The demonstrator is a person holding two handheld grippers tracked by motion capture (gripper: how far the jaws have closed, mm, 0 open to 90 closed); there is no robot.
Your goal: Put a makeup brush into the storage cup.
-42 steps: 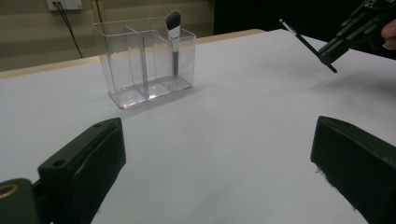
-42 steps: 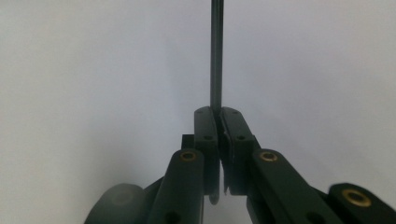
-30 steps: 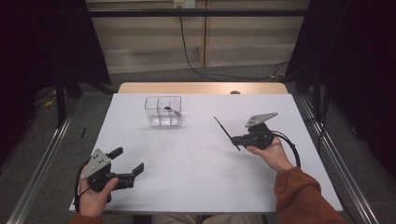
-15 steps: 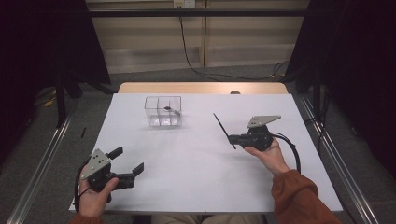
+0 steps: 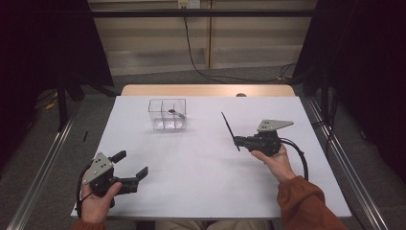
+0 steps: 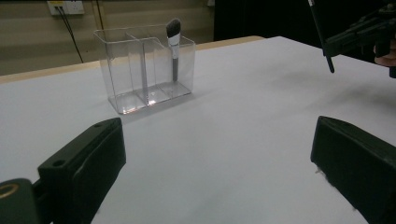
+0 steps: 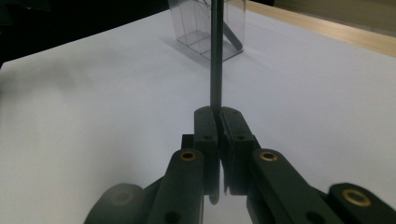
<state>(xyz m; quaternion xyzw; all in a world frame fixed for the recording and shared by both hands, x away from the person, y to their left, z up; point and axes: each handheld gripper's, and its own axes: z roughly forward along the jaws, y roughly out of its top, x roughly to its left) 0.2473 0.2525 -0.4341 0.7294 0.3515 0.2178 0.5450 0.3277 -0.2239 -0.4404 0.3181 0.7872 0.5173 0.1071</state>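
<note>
We clamp the thin black stick (image 5: 230,130) in our right gripper (image 5: 241,142), right of centre, aiming it toward the clear plastic compartment box (image 5: 166,114) at upper centre; our left gripper (image 5: 130,166) waits open, lower left.

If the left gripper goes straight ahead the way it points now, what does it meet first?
Probably nothing nearby: the open left gripper faces bare white table. The clear organizer stands left of that line, the right gripper to its right, though depth is hard to judge.
</note>
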